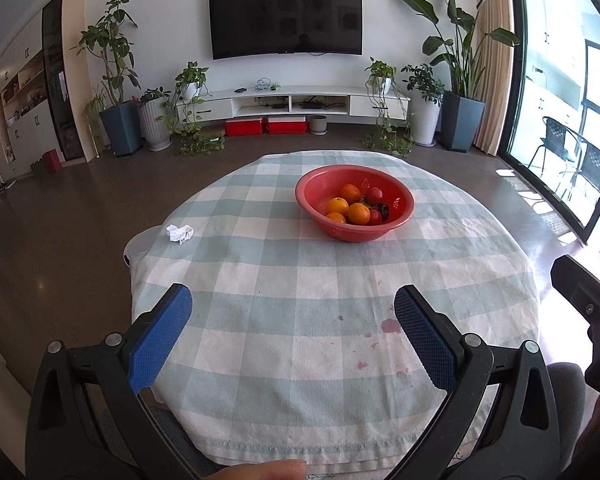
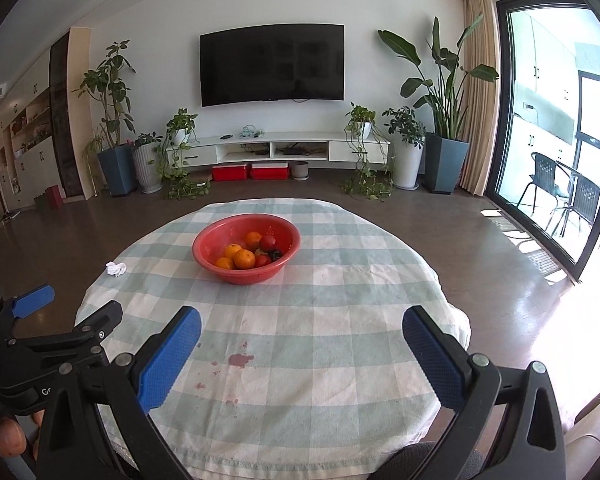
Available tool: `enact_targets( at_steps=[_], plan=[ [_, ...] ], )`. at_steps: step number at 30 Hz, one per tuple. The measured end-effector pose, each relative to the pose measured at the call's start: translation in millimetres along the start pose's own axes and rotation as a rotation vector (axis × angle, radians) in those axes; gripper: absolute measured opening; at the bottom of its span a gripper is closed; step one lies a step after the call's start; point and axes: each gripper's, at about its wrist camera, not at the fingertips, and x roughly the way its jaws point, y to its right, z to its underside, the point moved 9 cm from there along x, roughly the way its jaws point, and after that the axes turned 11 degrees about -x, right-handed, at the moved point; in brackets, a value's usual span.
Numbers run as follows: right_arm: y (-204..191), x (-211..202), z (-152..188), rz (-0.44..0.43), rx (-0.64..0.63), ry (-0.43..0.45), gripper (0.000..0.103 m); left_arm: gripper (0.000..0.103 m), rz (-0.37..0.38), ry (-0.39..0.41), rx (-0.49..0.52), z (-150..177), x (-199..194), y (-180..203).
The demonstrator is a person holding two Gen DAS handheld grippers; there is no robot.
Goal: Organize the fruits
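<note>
Your left gripper [image 1: 292,320] is spread wide and empty above the near cloth; the red bowl [image 1: 320,184] of oranges [image 1: 359,213] and tomatoes sits ahead, slightly right, rim up, with no long axis. Your right gripper [image 2: 300,344], likewise released, has it ahead-left, staged for reaching.

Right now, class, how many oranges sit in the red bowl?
4, clustered in the bowl's left half: far, left, front-left, front-centre. More may hide beneath.
</note>
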Motion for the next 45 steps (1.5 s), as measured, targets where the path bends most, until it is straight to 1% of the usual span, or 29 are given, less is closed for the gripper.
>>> enact_targets(
  at_steps=[6,20,45],
  plan=[
    [-1,-4,1,0.0,0.001,-0.006,0.103,0.103,0.005,-0.011,-0.002,3,1,-1],
    [-1,7,9,-0.011,-0.002,-0.036,0.103,0.103,0.004,-0.021,-0.004,8,5,-2],
    [-2,9,11,-0.012,-0.006,-0.042,0.103,0.103,0.004,-0.023,-0.004,11,6,-2]
  ],
)
